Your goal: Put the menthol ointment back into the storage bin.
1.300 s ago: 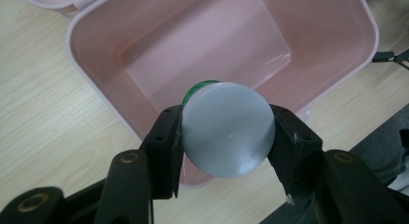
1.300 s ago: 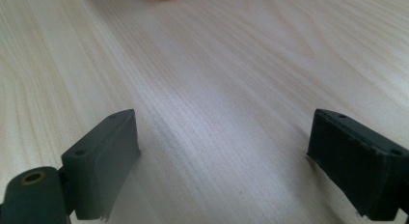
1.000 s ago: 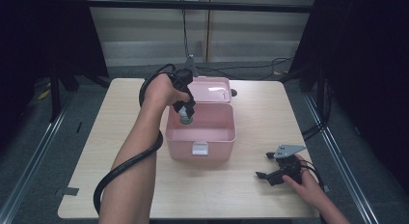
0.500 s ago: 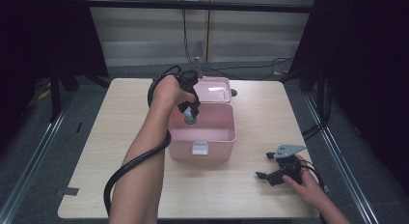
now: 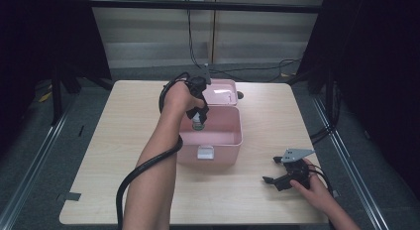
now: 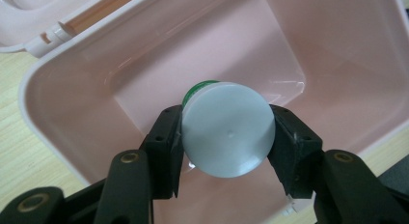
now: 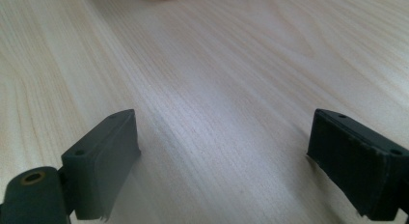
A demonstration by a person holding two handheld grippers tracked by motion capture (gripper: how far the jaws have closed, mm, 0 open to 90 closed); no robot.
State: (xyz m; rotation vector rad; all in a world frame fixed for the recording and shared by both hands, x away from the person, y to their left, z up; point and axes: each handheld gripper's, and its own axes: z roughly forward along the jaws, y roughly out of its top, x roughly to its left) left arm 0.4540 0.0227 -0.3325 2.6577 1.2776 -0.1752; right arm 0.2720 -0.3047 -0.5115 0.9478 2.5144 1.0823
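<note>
A pink plastic box (image 5: pixel 218 141) with its lid (image 5: pixel 220 93) thrown back stands at the middle of the table. My left gripper (image 5: pixel 199 120) points down into the box and is shut on a small bottle (image 6: pixel 224 130) with a white cap and a green band; its base hangs above the bare pink floor (image 6: pixel 193 69). The bottle (image 5: pixel 197 123) shows as a pale spot inside the box near its left wall. My right gripper (image 5: pixel 272 171) rests low on the table at the front right, jaws wide apart, with bare wood (image 7: pixel 217 137) between them.
The wooden table (image 5: pixel 119 141) has free room left and right of the box. A white latch (image 5: pixel 205 152) sits on the box's front wall. Cables trail over the left forearm and off the table's back edge. Dark floor and metal rails surround the table.
My left gripper has sunk with the bottle from above the box's rim down into the box, shifting a little toward the right. The right gripper has kept still.
</note>
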